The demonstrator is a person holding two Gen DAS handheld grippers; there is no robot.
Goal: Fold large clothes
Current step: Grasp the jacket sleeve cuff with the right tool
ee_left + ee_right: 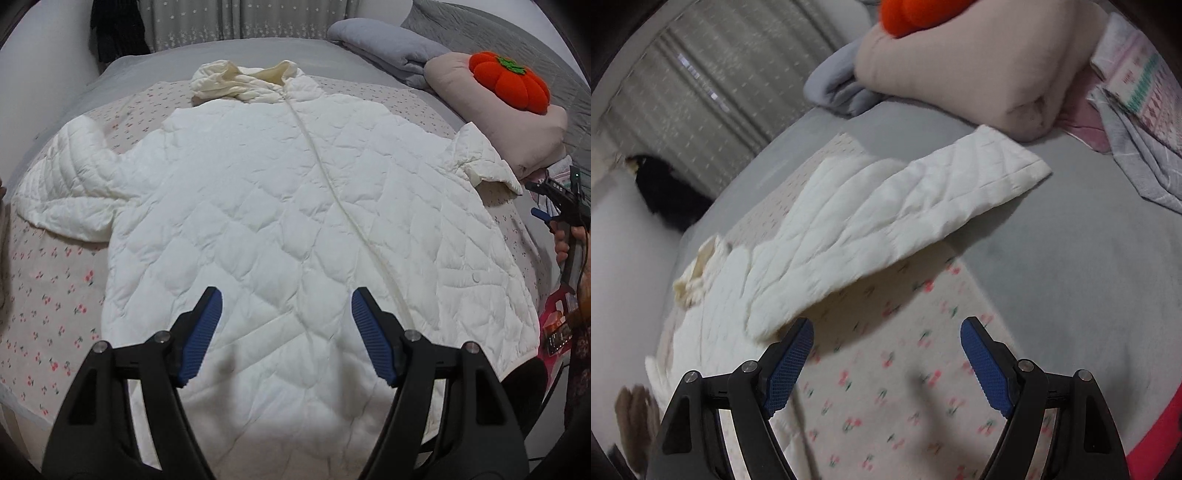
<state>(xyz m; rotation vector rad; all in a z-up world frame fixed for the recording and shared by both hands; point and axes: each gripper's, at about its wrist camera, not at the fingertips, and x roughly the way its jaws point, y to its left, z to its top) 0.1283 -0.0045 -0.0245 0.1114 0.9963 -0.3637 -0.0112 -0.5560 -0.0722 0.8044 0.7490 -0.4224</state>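
Note:
A white quilted jacket lies flat and face up on the bed, hood at the far end, both sleeves spread out. My left gripper is open and empty, hovering over the jacket's lower hem area. My right gripper is open and empty, above the cherry-print sheet, just right of the jacket's right sleeve, which stretches toward the pillows. The right gripper also shows at the right edge of the left wrist view, held in a hand.
A cherry-print sheet covers the bed over a grey cover. A pink folded quilt with an orange pumpkin cushion and a grey blanket lie at the right. Curtains hang behind. A dark garment hangs far left.

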